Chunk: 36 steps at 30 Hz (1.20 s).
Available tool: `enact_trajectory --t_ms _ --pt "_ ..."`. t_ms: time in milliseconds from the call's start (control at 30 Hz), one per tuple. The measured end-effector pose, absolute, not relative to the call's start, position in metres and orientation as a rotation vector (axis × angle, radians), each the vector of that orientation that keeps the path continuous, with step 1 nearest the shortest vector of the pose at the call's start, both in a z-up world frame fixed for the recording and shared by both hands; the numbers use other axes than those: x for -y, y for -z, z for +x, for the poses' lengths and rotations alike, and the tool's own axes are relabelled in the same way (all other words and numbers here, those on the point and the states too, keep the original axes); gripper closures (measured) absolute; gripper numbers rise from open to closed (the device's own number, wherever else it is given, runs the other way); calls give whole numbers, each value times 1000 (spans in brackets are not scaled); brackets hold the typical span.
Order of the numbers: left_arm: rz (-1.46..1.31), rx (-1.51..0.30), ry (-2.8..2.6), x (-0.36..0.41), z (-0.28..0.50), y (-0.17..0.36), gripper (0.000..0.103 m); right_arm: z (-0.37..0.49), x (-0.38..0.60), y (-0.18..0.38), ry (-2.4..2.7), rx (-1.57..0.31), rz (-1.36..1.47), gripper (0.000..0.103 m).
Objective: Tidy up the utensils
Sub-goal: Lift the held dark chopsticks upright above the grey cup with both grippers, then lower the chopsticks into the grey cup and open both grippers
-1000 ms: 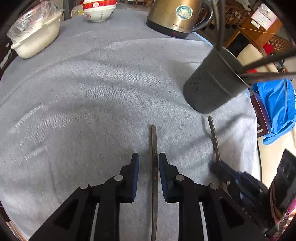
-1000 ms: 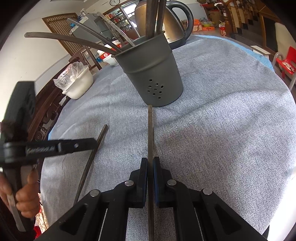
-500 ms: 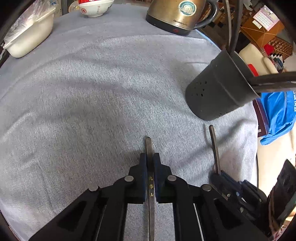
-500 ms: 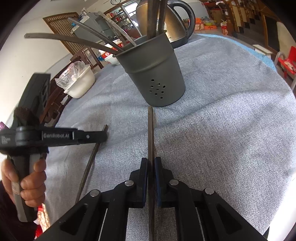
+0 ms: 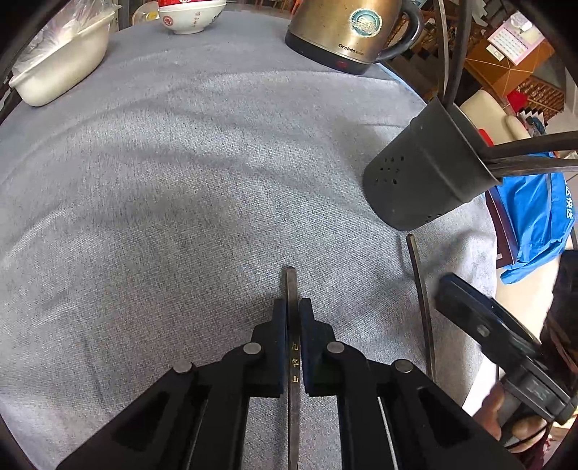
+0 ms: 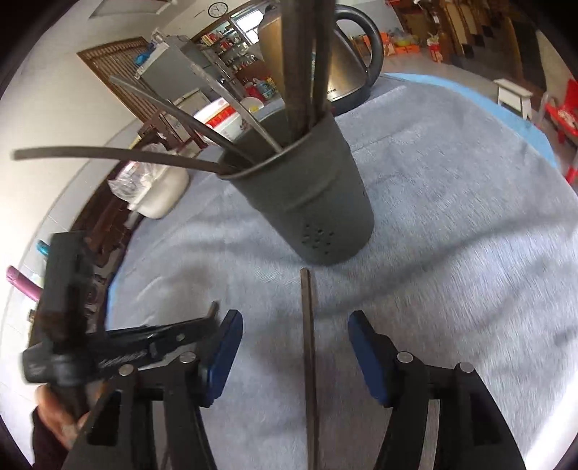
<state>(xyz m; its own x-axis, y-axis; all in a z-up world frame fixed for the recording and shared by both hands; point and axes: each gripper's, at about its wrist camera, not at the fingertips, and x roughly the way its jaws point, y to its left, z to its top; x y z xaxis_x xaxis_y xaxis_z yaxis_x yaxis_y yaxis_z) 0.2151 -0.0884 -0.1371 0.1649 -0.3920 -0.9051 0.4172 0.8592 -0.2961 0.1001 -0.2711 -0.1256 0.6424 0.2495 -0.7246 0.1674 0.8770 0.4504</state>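
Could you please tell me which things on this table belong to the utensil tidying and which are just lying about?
Part of the job:
- chopstick clamped in the left tongs
- second chopstick lying between the right tongs, whose jaws have just been opening
- dark utensil holder already holding utensils

Just lying about:
- kettle
- red and white bowl
- white tub

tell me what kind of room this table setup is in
Probably a home dining room, perhaps with a small shop behind. A round table under a grey cloth holds a brass-coloured electric kettle and a red-and-white ceramic bowl; stocked shelves and a wall clock stand behind.
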Motion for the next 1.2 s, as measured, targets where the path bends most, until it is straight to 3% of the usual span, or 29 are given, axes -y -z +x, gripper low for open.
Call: enact_trajectory --t_ms 67,233,433,867,1200 --pt "28 -1274 579 89 208 137 96 108 268 128 -18 -876 488 68" --pt "44 -1266 575 93 203 140 96 125 265 138 3 -897 468 74" --pt "36 -1274 575 103 196 136 96 131 258 137 21 -923 390 94" --pt "74 -1247 509 108 195 131 96 94 261 95 -95 -765 438 97" --pt "16 -1006 546 91 173 44 97 50 270 24 -154 -533 464 97"
